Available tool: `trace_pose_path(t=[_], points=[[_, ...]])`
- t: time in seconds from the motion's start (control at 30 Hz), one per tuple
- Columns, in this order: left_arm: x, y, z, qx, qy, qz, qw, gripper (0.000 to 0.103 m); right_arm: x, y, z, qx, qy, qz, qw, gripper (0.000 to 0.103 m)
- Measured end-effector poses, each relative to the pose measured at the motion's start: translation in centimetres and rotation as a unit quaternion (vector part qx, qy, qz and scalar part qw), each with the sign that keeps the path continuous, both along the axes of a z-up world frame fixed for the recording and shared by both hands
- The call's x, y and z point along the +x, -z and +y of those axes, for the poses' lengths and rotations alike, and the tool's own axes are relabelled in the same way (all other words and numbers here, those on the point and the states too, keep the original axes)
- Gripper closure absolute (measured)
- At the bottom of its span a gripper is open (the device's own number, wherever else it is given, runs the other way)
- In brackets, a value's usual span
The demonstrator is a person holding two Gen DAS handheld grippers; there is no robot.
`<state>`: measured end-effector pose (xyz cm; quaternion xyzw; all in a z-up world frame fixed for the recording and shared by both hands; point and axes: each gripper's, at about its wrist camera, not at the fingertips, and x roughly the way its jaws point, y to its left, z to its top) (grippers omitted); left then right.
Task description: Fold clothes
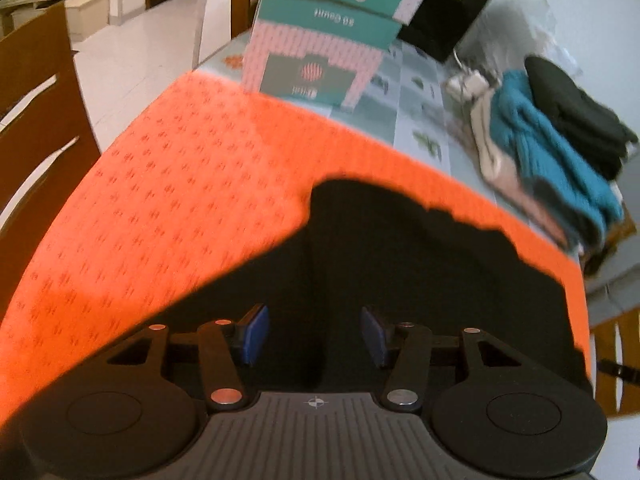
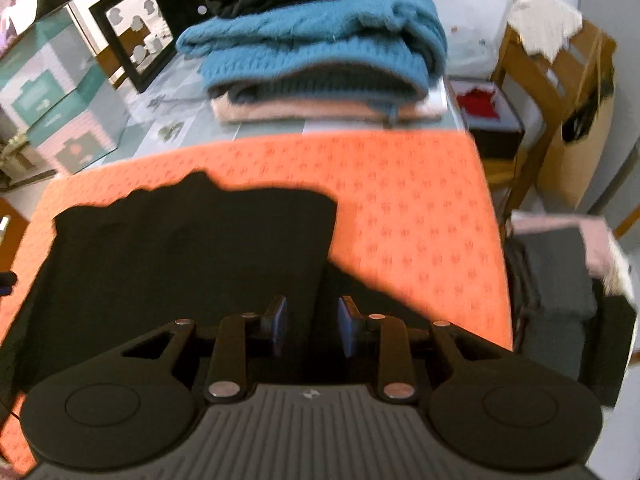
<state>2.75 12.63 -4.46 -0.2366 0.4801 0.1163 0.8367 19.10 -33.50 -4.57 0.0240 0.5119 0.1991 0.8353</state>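
A black garment (image 1: 420,264) lies flat on an orange patterned cloth (image 1: 180,184) that covers the table. A straight fold edge runs down its middle. My left gripper (image 1: 315,336) hovers over the garment's near part, its blue pads apart and nothing pinched between them. In the right wrist view the same black garment (image 2: 180,248) spreads to the left over the orange cloth (image 2: 408,208). My right gripper (image 2: 313,326) is above the garment's right edge, its jaws a narrow gap apart and gripping nothing.
A stack of folded clothes (image 2: 320,60), teal knit under black, sits beyond the orange cloth. Pink and teal boxes (image 1: 320,40) and a black frame (image 2: 128,40) stand at the back. Wooden chairs (image 1: 36,112) flank the table, and a grey bin (image 2: 560,288) is on the right.
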Motion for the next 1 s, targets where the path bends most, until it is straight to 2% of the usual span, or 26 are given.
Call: trace_pose_path(t=[0.17, 0.27, 0.37, 0.4, 0.43, 0.47, 0.63, 0.67, 0.77, 0.9, 0.97, 1.0], points=[[-4.9, 1.8, -1.3, 0.023, 0.038, 0.025, 0.9987, 0.049, -4.7, 1.3, -1.2, 0.008, -0.01, 0.028, 1.0, 0.071], [-6.4, 3.0, -2.1, 0.016, 0.045, 0.026, 0.9986, 0.05, -7.0, 2.7, -1.4, 0.002, -0.011, 0.042, 0.999, 0.071], [-7.0, 3.7, -2.7, 0.006, 0.045, 0.008, 0.9989, 0.059, -8.1, 4.2, -1.5, 0.004, -0.006, 0.058, 0.998, 0.072], [-6.9, 3.9, -2.9, 0.008, 0.046, 0.006, 0.9989, 0.067, -8.3, 4.6, -1.5, 0.008, -0.004, 0.064, 0.998, 0.072], [-6.8, 4.2, -3.2, 0.012, 0.051, 0.007, 0.9986, 0.098, -8.4, 4.7, -1.4, 0.009, -0.003, 0.065, 0.998, 0.079], [-6.6, 4.3, -3.4, 0.017, 0.057, 0.01, 0.9982, 0.097, -8.5, 4.8, -1.3, 0.008, -0.001, 0.065, 0.998, 0.099], [-7.4, 2.5, -3.8, 0.04, 0.071, 0.005, 0.9967, 0.098, -9.3, 3.4, -1.7, 0.006, 0.007, 0.056, 0.998, 0.099], [-7.6, 2.4, -3.7, 0.041, 0.072, 0.009, 0.9965, 0.098, -9.5, 2.9, -1.9, 0.006, 0.009, 0.052, 0.999, 0.099], [-7.8, 3.7, -3.5, 0.029, 0.065, 0.025, 0.9971, 0.095, -9.8, 3.9, -2.4, 0.009, 0.017, 0.064, 0.998, 0.098], [-8.6, 4.0, -2.9, 0.013, 0.04, 0.019, 0.9989, 0.082, -10.2, 5.2, -3.2, 0.03, 0.047, 0.074, 0.996, 0.092], [-9.0, 3.5, -2.7, 0.021, 0.029, 0.01, 0.9993, 0.075, -10.6, 4.6, -4.4, 0.05, 0.077, 0.064, 0.994, 0.083], [-9.2, 3.3, -2.5, 0.022, 0.022, 0.008, 0.9995, 0.074, -10.9, 4.4, -5.0, 0.06, 0.093, 0.058, 0.992, 0.082]])
